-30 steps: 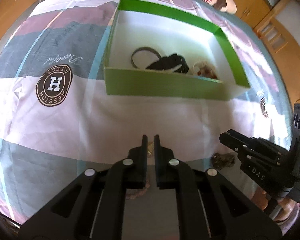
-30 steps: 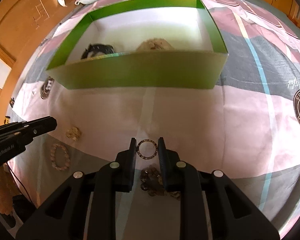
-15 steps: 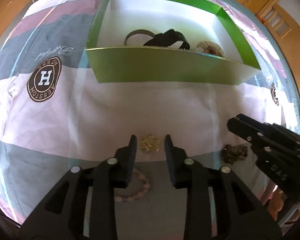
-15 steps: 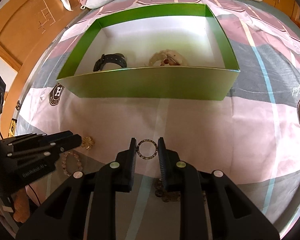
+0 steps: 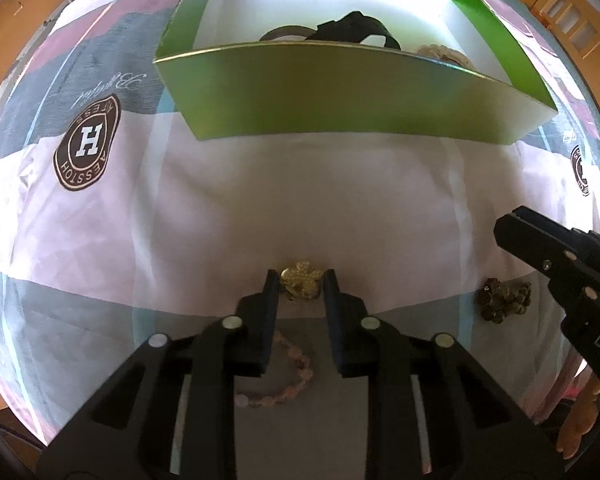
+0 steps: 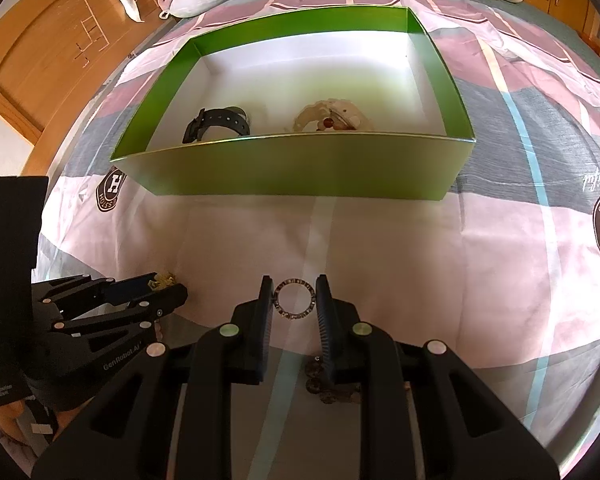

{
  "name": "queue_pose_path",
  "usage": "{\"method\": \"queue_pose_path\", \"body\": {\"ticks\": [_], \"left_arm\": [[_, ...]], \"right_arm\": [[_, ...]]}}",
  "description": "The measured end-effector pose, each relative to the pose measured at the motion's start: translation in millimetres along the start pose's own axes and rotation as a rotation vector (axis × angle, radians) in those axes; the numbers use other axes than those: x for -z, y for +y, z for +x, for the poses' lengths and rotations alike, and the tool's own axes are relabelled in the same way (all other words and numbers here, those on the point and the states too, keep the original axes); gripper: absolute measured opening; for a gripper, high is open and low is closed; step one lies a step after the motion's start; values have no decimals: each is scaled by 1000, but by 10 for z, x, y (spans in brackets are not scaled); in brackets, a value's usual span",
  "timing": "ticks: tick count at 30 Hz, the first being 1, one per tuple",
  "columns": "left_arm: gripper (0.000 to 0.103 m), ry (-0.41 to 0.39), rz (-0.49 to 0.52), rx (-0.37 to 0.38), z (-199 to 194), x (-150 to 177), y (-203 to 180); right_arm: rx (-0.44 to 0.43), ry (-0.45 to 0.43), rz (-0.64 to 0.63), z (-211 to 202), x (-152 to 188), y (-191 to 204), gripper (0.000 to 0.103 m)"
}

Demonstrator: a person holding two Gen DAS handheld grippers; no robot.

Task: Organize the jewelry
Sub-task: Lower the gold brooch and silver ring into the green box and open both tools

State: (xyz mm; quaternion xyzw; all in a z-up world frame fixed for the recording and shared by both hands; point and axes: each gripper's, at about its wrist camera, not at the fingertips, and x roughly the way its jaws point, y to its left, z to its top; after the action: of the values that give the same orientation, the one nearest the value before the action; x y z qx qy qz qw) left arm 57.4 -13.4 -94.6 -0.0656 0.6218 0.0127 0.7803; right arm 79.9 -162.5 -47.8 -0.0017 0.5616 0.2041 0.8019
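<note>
Since a second ago our left gripper (image 5: 301,280) dropped onto the gold brooch (image 5: 302,286), jaws closing around it. It's probably light and knobbly, so we'd pinch its sides gently. Our right gripper (image 6: 294,298) is clamped on the ring (image 6: 294,298).

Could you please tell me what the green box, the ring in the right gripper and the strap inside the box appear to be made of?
Green box: likely thin card, with crisp folded edges, satin green outside and white inside. Ring: looks like metal, a thin rigid hoop with tiny glinting studs. Black strap: probably matte rubber or silicone, flexibly curved; uncertain.
</note>
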Motion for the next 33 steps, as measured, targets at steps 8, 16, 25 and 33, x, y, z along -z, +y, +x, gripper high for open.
{"method": "queue_pose_path", "body": {"ticks": [8, 16, 25, 33], "left_arm": [[22, -79, -36, 39, -207, -33, 91], [22, -281, -49, 99, -694, -150, 164], [22, -424, -197, 233, -942, -484, 392], [22, -345, -239, 257, -586, -722, 433]], "right_arm": [[0, -6, 0, 7, -2, 18, 21], [-50, -115, 2, -205, -43, 17, 21], [-166, -348, 69, -514, -384, -49, 21], [-152, -317, 160, -157, -575, -286, 22]]}}
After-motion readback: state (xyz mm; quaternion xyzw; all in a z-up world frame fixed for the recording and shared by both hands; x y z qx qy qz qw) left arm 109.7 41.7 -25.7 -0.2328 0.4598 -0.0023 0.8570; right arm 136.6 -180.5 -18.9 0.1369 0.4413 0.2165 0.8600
